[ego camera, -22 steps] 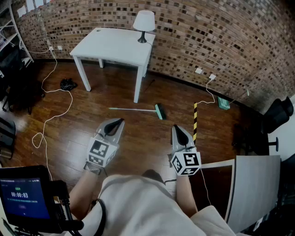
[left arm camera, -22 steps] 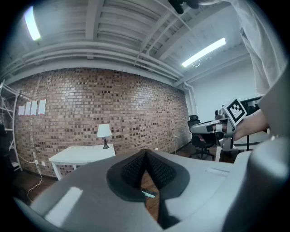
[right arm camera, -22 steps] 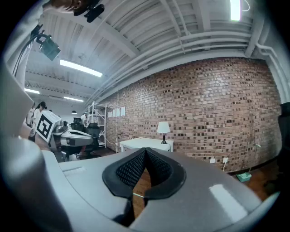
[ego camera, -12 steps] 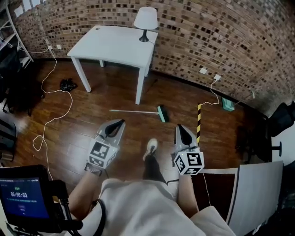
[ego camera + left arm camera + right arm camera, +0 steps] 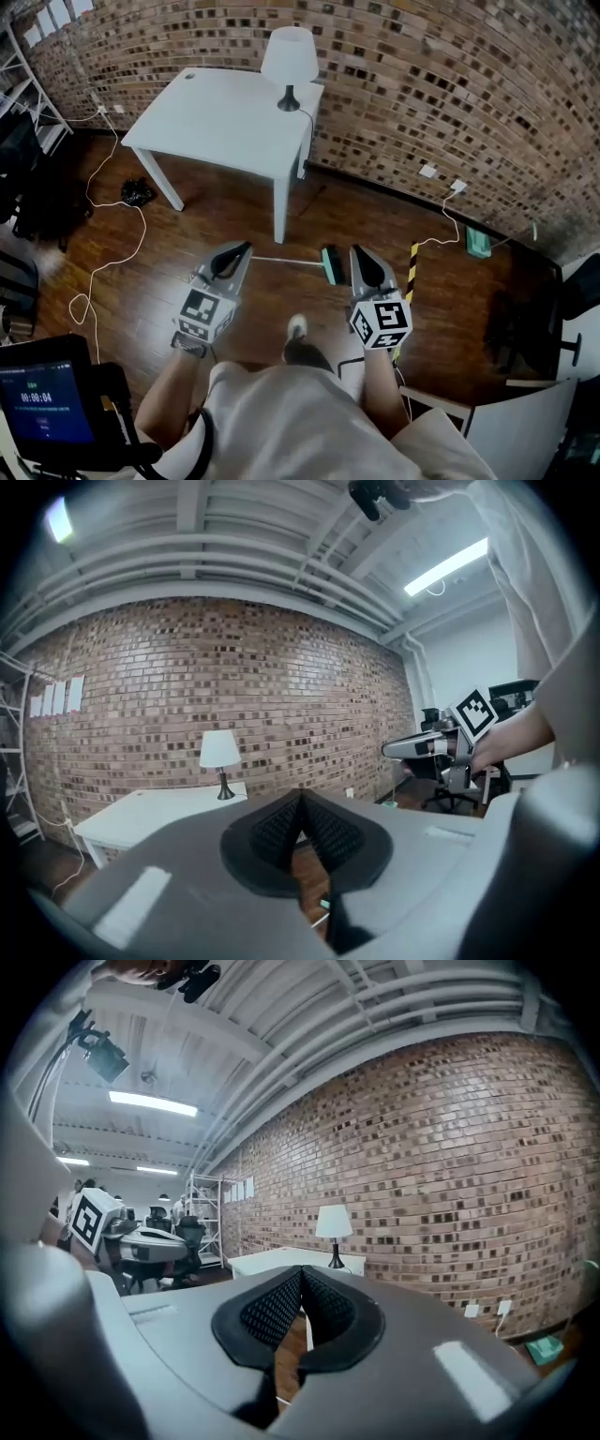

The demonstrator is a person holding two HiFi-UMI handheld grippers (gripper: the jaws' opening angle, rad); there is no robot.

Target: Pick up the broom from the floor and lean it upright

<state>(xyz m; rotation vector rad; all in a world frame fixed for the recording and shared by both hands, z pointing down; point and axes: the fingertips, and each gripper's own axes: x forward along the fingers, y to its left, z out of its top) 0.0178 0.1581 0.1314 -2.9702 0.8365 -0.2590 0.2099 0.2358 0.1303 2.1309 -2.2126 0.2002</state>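
- The broom (image 5: 295, 263) lies flat on the brown wooden floor (image 5: 141, 234), just in front of the person. It has a thin, pale stick that runs sideways and a small green head at its right end.
- In the head view, the left end of the stick is hidden behind the tip of the left tongs (image 5: 242, 249). The green head shows just beside the tip of the right tongs (image 5: 360, 255).
- Both tongs are held up in the air and point out at the wall, not down at the broom.
- The left tongs are pressed together. Their black, bumpy pads (image 5: 272, 834) meet at the tip with nothing in between.
- The right tongs are pressed together too. Their black pads (image 5: 270, 1312) also meet with nothing in between.
- Each of the tongs has a smooth grey body and a cube with black and white squares.
- A white surface (image 5: 216, 117) with a flat top and straight legs stands by the red brick wall (image 5: 450, 84).
- A lamp (image 5: 289, 58) with a white shade and a dark foot stands at its back corner.
- A thin white cable (image 5: 98, 267) curls over the floor on the left.
- A black and yellow striped strip (image 5: 412, 261) lies on the right, partly hidden by the right tongs.
- A small green thing (image 5: 479, 244) by the wall is too small to tell.
- Only the person's arms, pale top and one shoe (image 5: 296, 328) show.
- A screen (image 5: 37, 403) at the bottom left is cut off by the edge, and its writing is too small to read well.
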